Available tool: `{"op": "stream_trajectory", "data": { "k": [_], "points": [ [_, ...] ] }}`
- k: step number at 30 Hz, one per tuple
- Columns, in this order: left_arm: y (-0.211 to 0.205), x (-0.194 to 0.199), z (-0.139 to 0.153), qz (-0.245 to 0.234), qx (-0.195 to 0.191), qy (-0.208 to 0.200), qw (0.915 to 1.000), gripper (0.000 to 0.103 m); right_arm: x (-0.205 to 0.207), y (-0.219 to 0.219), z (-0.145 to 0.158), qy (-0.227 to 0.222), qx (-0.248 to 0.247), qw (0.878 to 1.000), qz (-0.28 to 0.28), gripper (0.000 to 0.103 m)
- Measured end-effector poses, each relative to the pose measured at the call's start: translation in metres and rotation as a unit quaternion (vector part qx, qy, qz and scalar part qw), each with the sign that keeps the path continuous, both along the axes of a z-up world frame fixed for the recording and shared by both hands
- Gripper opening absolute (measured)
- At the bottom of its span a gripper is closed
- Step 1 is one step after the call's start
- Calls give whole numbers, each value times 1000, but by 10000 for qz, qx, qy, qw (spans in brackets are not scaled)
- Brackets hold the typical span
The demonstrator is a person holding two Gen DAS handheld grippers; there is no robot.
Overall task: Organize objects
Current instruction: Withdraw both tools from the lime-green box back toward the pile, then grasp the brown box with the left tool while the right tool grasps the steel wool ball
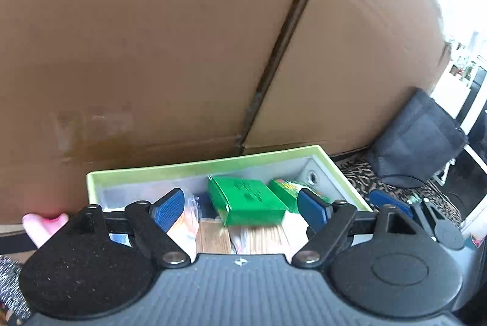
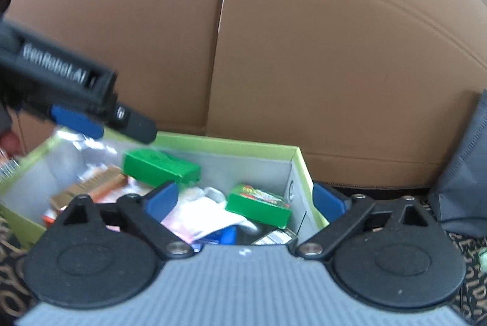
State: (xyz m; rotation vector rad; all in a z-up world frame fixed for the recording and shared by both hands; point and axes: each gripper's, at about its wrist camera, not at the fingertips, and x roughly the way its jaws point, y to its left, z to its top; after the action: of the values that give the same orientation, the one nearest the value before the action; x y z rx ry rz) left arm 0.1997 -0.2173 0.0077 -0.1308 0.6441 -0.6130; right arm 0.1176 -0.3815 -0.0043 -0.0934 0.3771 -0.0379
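A light-green box (image 1: 194, 165) with grey inner walls stands against large cardboard cartons and holds several items. In it lie a plain green carton (image 1: 246, 198), a smaller green printed carton (image 1: 284, 187), a brown wood-pattern pack (image 1: 213, 236) and clear plastic wrappers. My left gripper (image 1: 242, 206) is open and empty above the box. In the right wrist view the box (image 2: 231, 144) holds the green carton (image 2: 159, 166), the printed carton (image 2: 258, 202) and white cloth (image 2: 201, 215). My right gripper (image 2: 246, 201) is open and empty over the box's right end. The left gripper (image 2: 76, 101) hovers above the box's left end.
Tall cardboard cartons (image 1: 182, 52) form a wall right behind the box. A dark fabric bag (image 1: 417, 140) stands to the right on a patterned black-and-gold cloth (image 1: 359, 174); it also shows in the right wrist view (image 2: 462, 174). A pink object (image 1: 42, 227) lies left of the box.
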Motion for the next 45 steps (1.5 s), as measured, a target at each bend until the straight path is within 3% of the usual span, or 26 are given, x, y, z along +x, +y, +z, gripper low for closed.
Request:
{"op": "stream_trajectory", "data": {
  "k": [7, 16, 20, 28, 32, 38, 41, 42, 44, 45],
  "points": [
    [43, -59, 16, 158, 306, -588, 9977, 90, -38, 24, 32, -354, -95, 9991, 227, 103],
    [116, -113, -11, 807, 535, -465, 9942, 91, -83, 95, 17, -150, 72, 9962, 859, 103],
    [154, -123, -33, 1270, 436, -113, 9909, 91, -92, 129, 0, 100, 173, 9922, 1232, 103],
    [219, -114, -71, 2176, 420, 385, 9744, 91, -96, 182, -25, 542, 426, 9829, 1708, 103],
    [234, -87, -80, 2541, 378, 518, 9650, 91, -99, 200, -26, 582, 311, 9817, 1787, 103],
    [221, -48, -87, 2307, 720, 439, 9694, 91, -99, 214, -25, 589, 150, 9819, 1794, 100],
    [213, -32, -91, 2324, 978, 471, 9665, 89, -98, 217, -26, 624, 150, 9814, 1809, 98],
    [211, -27, -91, 2349, 1018, 465, 9656, 86, -98, 217, -26, 633, 142, 9812, 1816, 97],
    [209, -22, -91, 2373, 1136, 362, 9641, 69, -96, 218, -26, 652, 127, 9812, 1810, 93],
    [209, -20, -90, 2282, 1171, 349, 9659, 49, -94, 219, -26, 668, 111, 9812, 1808, 91]
  ]
}}
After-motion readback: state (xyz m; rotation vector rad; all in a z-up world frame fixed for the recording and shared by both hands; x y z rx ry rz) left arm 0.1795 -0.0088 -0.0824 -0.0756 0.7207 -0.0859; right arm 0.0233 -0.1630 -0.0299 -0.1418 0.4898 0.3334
